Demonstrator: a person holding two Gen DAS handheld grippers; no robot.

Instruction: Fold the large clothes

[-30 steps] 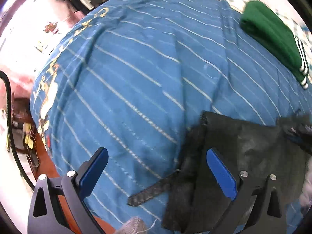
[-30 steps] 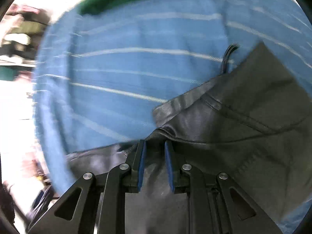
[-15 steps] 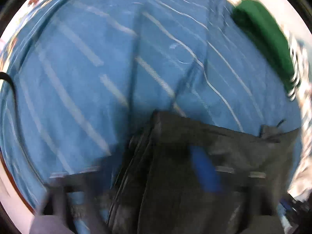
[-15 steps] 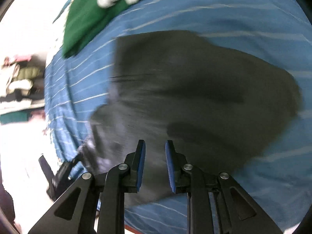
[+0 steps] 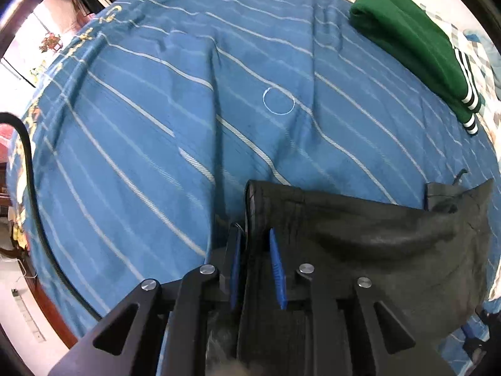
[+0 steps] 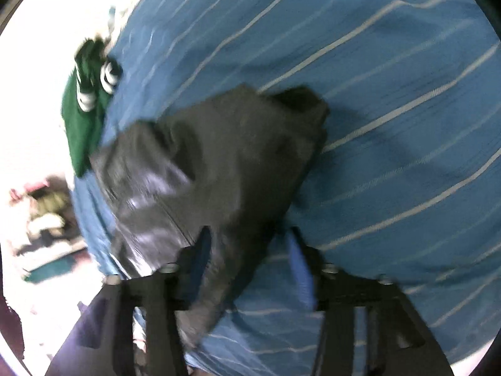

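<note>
Black garment (image 5: pixel 360 238) folded on the blue striped bedspread (image 5: pixel 156 109), lower right of the left wrist frame, middle of the right wrist frame. Left gripper (image 5: pixel 255 250) closing over its folded left edge, cloth between the pads; contact unclear. Right gripper (image 6: pixel 250 260) opening, blurred, cloth edge between the spread pads, not pinched. Folded green garment (image 5: pixel 416 44) upper right

bedspread (image 5: pixel 156 144): blue, white stripes | floor clutter (image 6: pixel 47 216): blurred, possibly clothes
</note>
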